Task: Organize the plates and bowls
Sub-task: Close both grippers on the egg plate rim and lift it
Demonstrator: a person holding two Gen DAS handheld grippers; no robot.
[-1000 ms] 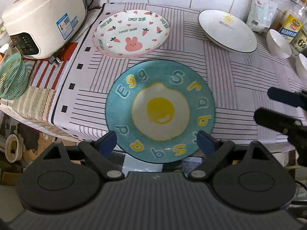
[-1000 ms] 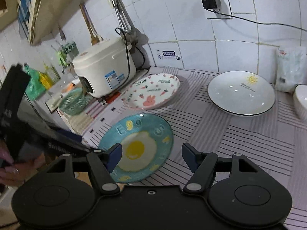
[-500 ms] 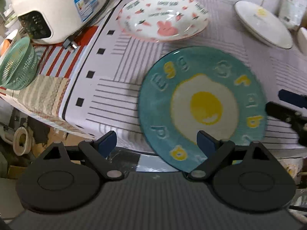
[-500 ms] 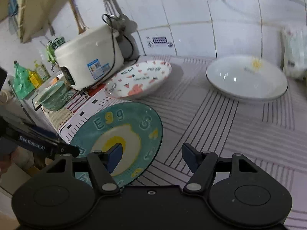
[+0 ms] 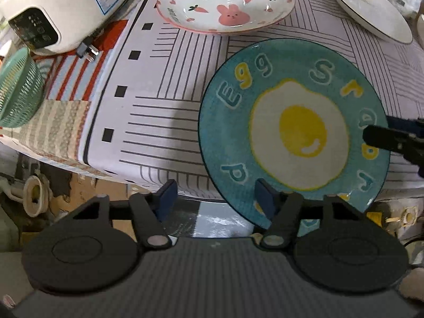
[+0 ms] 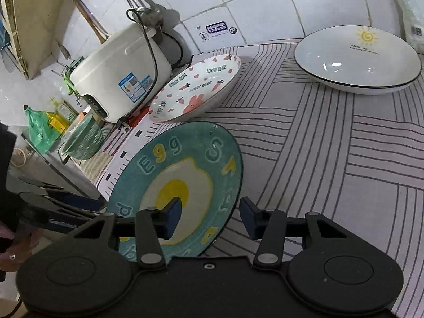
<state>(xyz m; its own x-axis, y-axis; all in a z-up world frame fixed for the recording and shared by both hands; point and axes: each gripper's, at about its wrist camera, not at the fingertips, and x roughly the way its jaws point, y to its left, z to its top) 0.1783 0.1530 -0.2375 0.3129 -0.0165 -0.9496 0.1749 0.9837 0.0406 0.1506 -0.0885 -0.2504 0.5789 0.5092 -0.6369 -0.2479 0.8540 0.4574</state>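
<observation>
- Tiled kitchen, striped cloth (image 6: 331, 159): three plates lie separate, nothing stacked yet.
- Both grippers, left (image 5: 214, 198) and right (image 6: 210, 216), have just been closing astride the egg plate's (image 5: 294, 132) rim, jaws apart, not yet pinching.

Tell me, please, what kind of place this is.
Most likely a home kitchen counter: a white rice cooker stands against a tiled wall, and plates such as the teal egg plate lie on a striped cloth.

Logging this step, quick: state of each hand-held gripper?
Left hand-held gripper: open, just been closing, egg plate rim between.
Right hand-held gripper: open, just been closing, egg plate rim between.
</observation>
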